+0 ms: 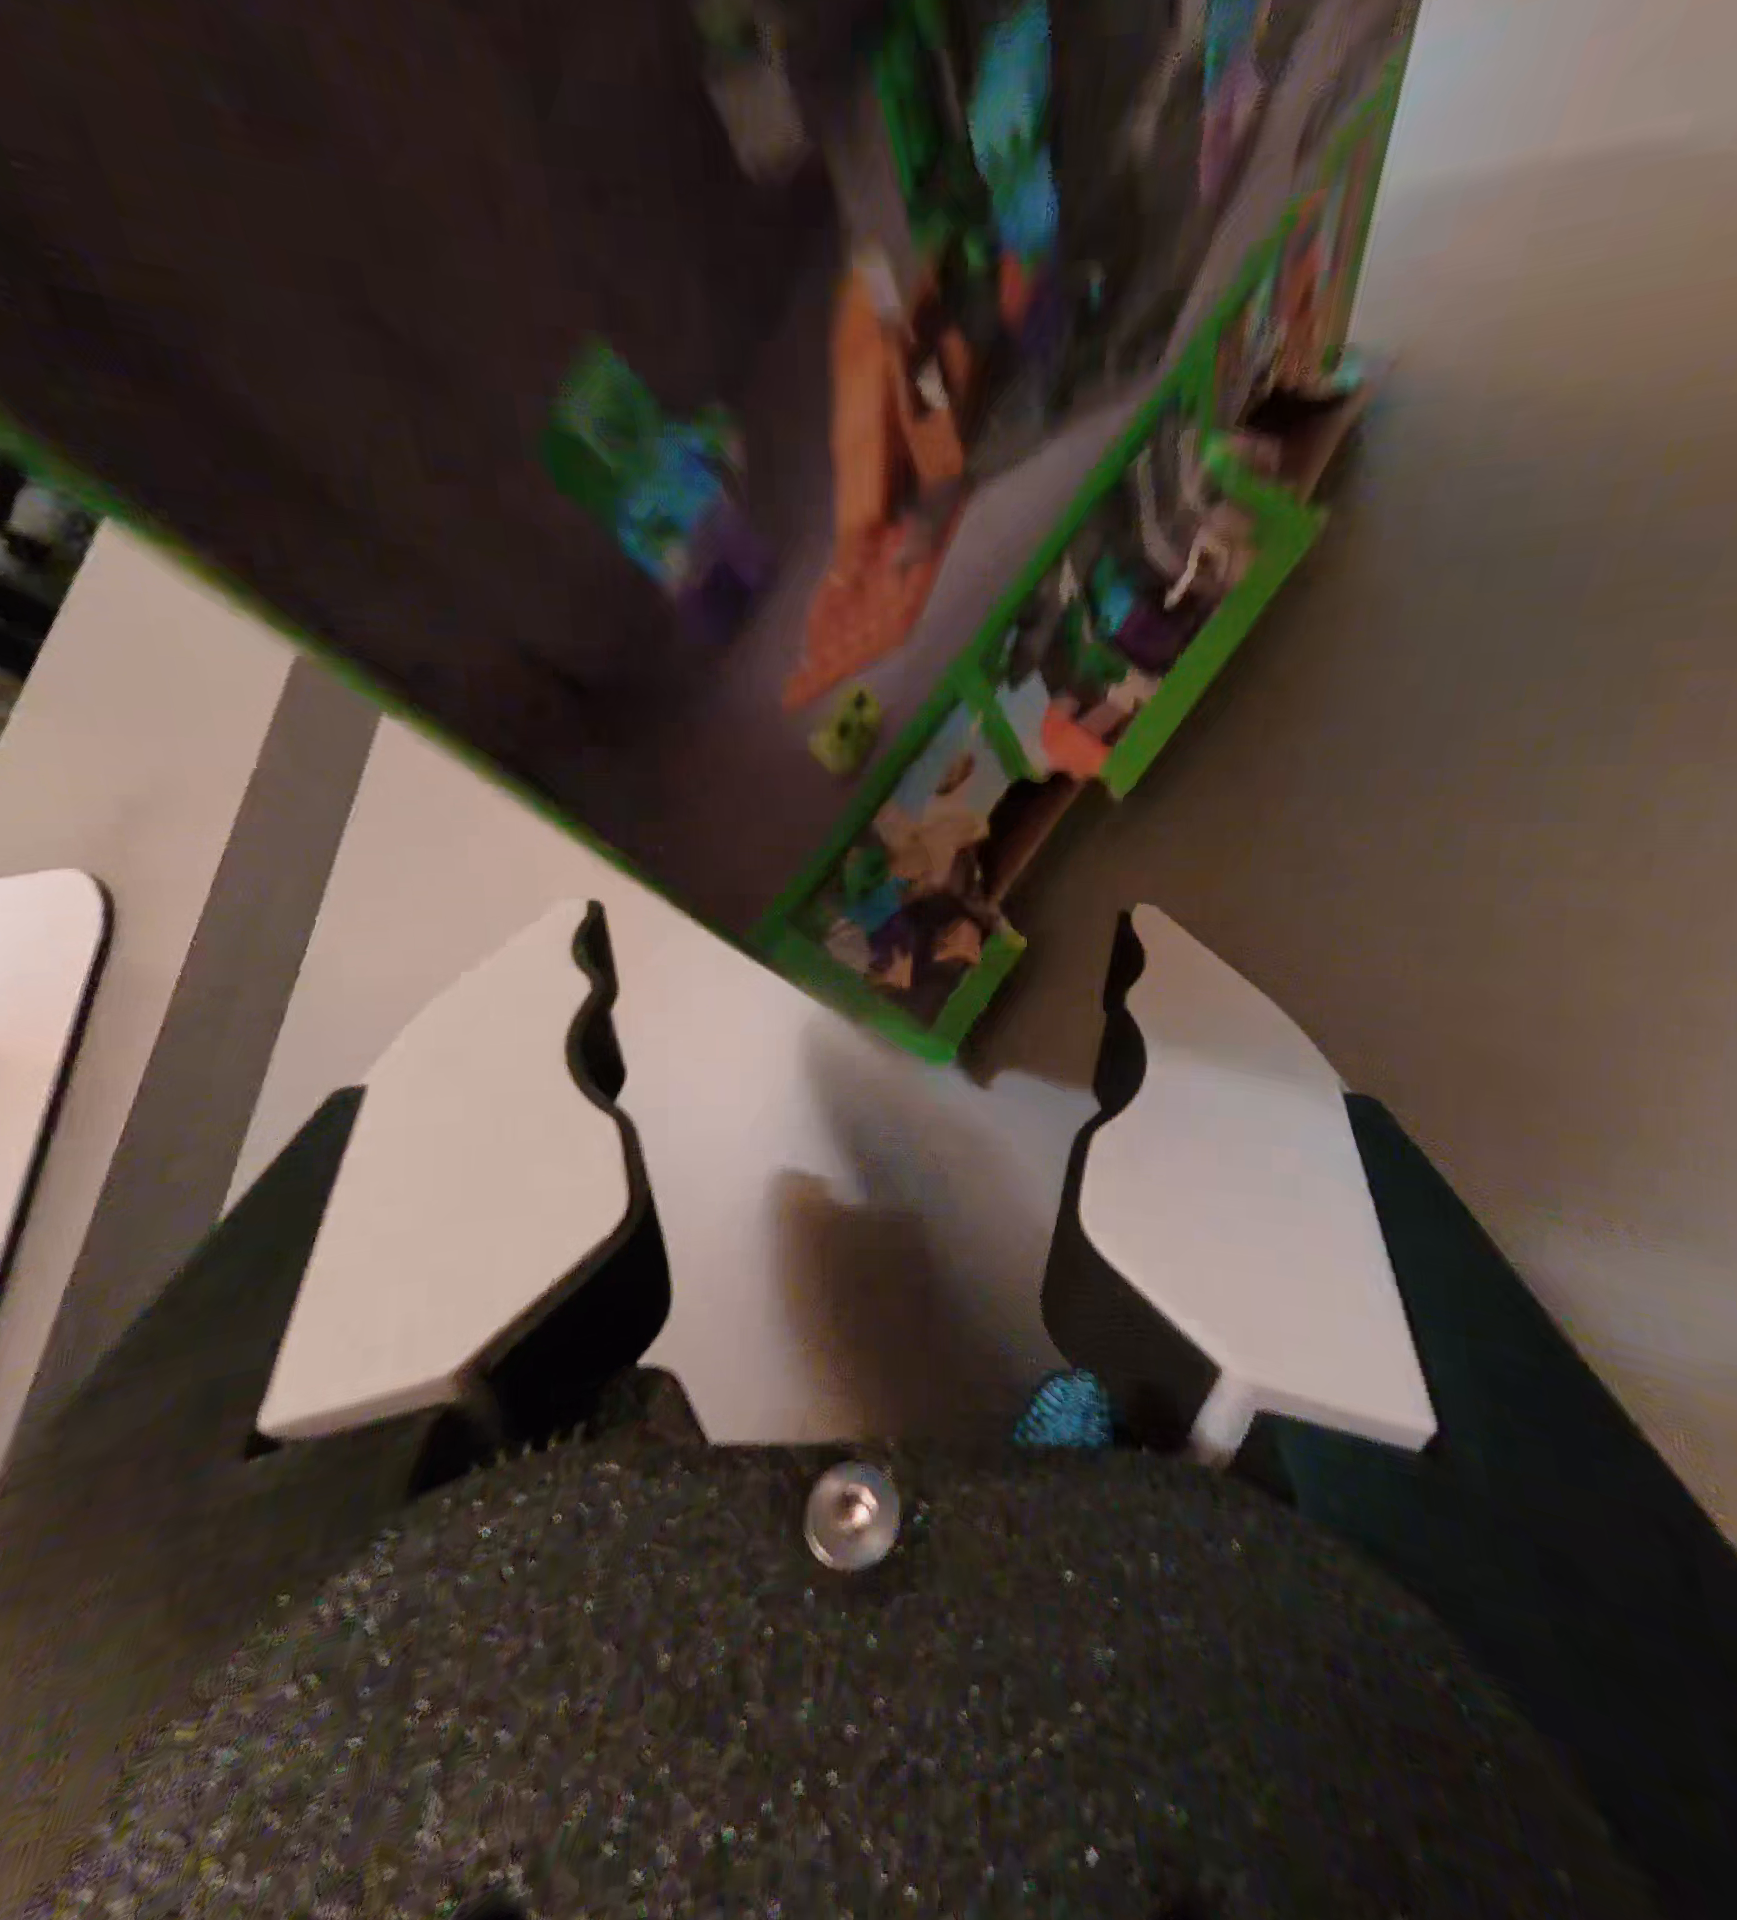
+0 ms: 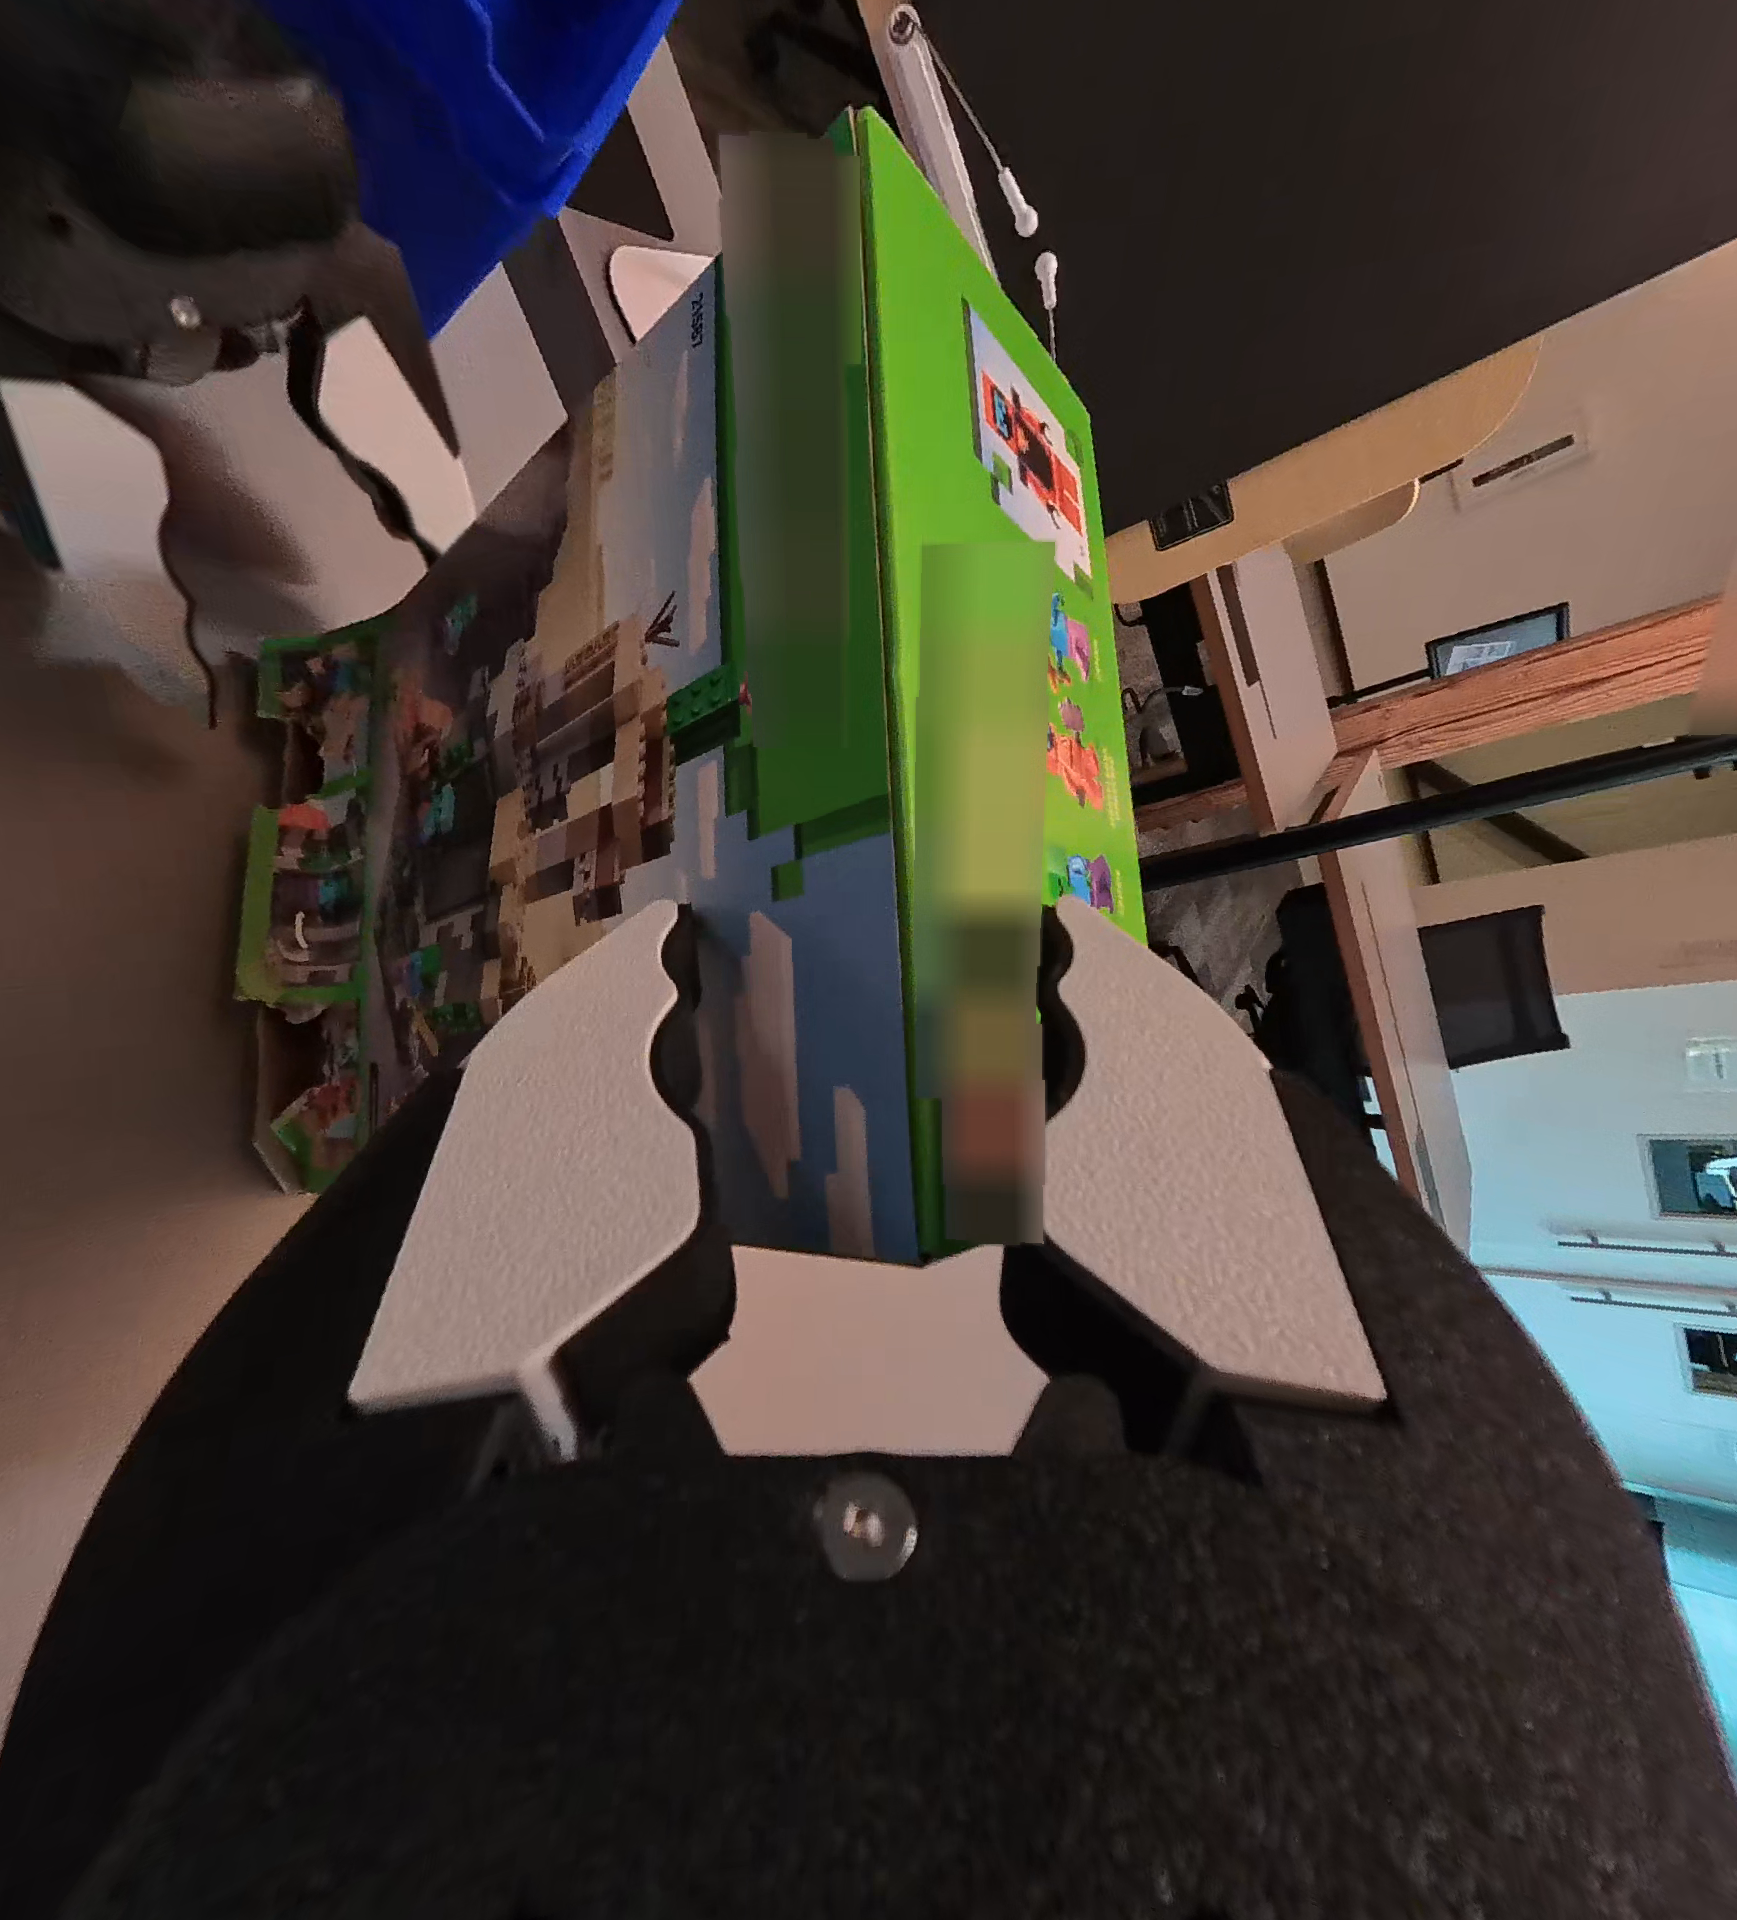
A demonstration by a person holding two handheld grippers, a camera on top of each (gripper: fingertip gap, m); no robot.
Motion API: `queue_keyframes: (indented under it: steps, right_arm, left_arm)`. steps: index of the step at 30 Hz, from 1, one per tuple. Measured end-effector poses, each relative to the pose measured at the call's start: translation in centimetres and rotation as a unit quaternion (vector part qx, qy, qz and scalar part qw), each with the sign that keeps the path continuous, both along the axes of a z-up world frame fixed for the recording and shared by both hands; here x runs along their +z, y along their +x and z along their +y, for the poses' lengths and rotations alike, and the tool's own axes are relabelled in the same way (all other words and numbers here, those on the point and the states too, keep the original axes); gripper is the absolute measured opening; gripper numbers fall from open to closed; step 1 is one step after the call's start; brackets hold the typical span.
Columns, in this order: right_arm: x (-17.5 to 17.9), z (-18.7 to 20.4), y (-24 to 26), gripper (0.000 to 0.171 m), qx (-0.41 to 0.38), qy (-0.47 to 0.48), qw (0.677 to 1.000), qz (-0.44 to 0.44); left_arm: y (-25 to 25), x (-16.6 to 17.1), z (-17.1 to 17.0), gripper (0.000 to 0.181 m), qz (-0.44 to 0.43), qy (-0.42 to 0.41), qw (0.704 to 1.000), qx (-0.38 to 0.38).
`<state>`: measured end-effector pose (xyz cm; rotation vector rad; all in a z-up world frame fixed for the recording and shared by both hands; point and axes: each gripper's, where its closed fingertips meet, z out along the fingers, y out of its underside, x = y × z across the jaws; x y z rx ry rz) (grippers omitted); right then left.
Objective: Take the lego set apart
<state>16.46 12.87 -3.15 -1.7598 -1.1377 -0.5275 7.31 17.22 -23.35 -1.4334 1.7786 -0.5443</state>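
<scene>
Right gripper (image 2: pixel 869 935) jaws are clamping the lego box (image 2: pixel 812 727) lengthwise; left gripper (image 1: pixel 859 935) jaws are gaping empty, approaching its torn far end.

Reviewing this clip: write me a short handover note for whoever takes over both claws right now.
Right claw: shut on the lego box, gripping one corner, with the box raised off the table.
Left claw: open, holding nothing, close to the box's far end where the torn end flap hangs open; it also shows at the top left of the right wrist view.
Done: the box is lifted and its end is already torn open.
Left: nothing is out of the box yet. Probably bring the left claw to the open end, get the contents out, then take the set apart.
</scene>
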Motion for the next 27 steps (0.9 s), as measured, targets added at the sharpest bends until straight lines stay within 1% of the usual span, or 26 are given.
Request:
queue_keyframes:
  steps: [1, 4, 6, 7, 10, 18, 23, 27]
  right_arm:
    - [0.0, 0.0, 0.0, 0.062, 0.0, -0.001, 1.0, -0.002]
    - [0.0, 0.1, 0.0, 0.062, -0.001, -0.008, 1.0, -0.001]
    - [0.1, 0.1, 0.0, 0.06, 0.002, -0.015, 1.0, 0.009]
    - [0.1, 0.1, 0.1, 0.059, 0.004, -0.016, 1.0, 0.014]
    - [0.1, 0.5, 0.4, 0.059, 0.007, -0.002, 1.0, 0.011]
    - [-0.1, 2.8, 2.5, 0.059, 0.042, 0.016, 0.999, 0.006]
    - [-0.1, 4.4, 4.0, 0.059, 0.048, 0.02, 0.999, 0.002]
    - [0.0, 4.5, 4.3, 0.058, 0.037, 0.037, 0.999, -0.014]
  left_arm:
    - [0.0, -0.9, 0.2, 0.093, 0.017, 0.024, 1.0, 0.007]
    - [1.0, -1.1, 0.6, 0.088, -0.003, 0.036, 0.999, 0.039]
    - [1.4, -1.1, 1.3, 0.079, -0.006, 0.056, 0.997, 0.058]
    - [1.6, -1.1, 1.5, 0.078, -0.01, 0.057, 0.997, 0.06]
    - [2.0, -1.0, 1.8, 0.072, -0.023, 0.055, 0.994, 0.087]
    - [3.4, -1.1, 3.3, 0.069, -0.006, 0.039, 0.986, 0.161]
    - [4.8, -1.4, 4.6, 0.063, 0.009, -0.002, 0.975, 0.222]
    - [5.0, -1.7, 4.8, 0.062, -0.004, -0.007, 0.975, 0.223]
